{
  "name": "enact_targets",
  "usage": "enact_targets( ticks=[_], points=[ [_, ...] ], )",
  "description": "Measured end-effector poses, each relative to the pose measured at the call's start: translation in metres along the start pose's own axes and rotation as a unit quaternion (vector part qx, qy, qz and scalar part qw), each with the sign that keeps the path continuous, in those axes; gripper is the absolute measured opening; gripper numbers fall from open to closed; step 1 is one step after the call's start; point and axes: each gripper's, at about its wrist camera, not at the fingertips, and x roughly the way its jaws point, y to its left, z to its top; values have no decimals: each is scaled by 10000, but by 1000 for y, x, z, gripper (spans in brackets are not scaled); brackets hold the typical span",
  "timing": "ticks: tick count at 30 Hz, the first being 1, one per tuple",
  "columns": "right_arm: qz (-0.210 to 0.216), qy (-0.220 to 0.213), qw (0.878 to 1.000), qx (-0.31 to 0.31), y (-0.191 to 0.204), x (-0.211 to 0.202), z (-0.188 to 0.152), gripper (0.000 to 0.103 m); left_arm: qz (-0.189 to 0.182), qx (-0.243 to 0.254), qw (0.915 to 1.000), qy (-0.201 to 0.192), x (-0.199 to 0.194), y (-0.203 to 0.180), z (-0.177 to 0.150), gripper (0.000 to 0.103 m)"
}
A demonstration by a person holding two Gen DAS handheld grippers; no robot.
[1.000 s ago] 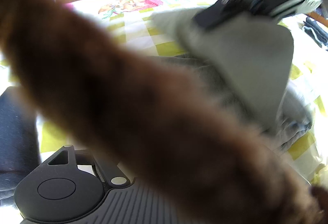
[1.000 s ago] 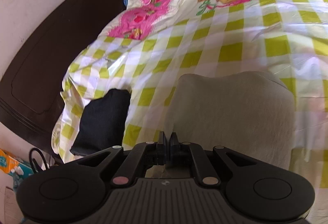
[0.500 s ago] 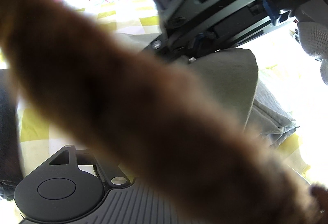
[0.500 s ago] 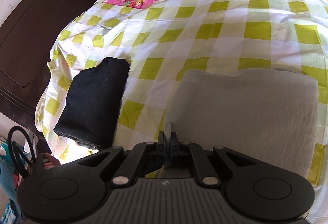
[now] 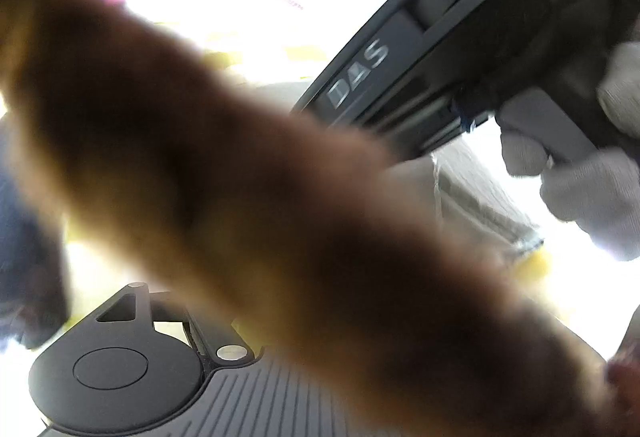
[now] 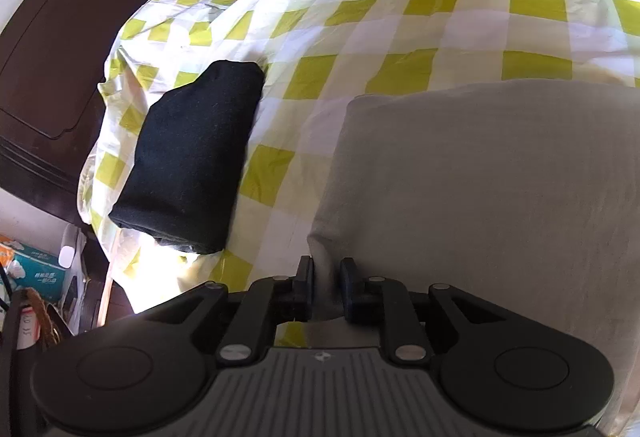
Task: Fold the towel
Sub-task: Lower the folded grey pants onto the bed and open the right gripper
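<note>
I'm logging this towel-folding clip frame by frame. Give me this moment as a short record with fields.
surface: bed with checked sheet
towel: grey towel, folded, lying on the sheet
right gripper: open, jaws either side of the towel's near corner
left gripper: fingers hidden behind a blurred brown furry sleeve
other item: folded black cloth, left of the towel, apart from it

The right gripper (image 6: 327, 287), previously clamped on the folded grey towel (image 6: 500, 197), has seemingly parted its jaws.

The right hand-held gripper (image 6: 327, 287) has its jaws slightly parted; a gloved hand (image 5: 580, 173) grips its handle.
</note>
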Motion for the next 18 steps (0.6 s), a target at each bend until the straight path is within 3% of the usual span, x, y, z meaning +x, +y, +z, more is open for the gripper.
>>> enact_targets(
  ticks=[6, 14, 18],
  points=[
    [161, -102, 9993, -309, 3, -24, -11, 33, 201, 247, 9994, 152, -31, 3, -16, 73],
    [-317, -632, 9974, -124, -28, -55, -9, 33, 520, 514, 9963, -460, -55, 0, 19, 79],
    [-491, -826, 9947, -359, -33, -61, 7, 33, 443, 412, 9976, -333, -42, 6, 24, 79]
  ],
)
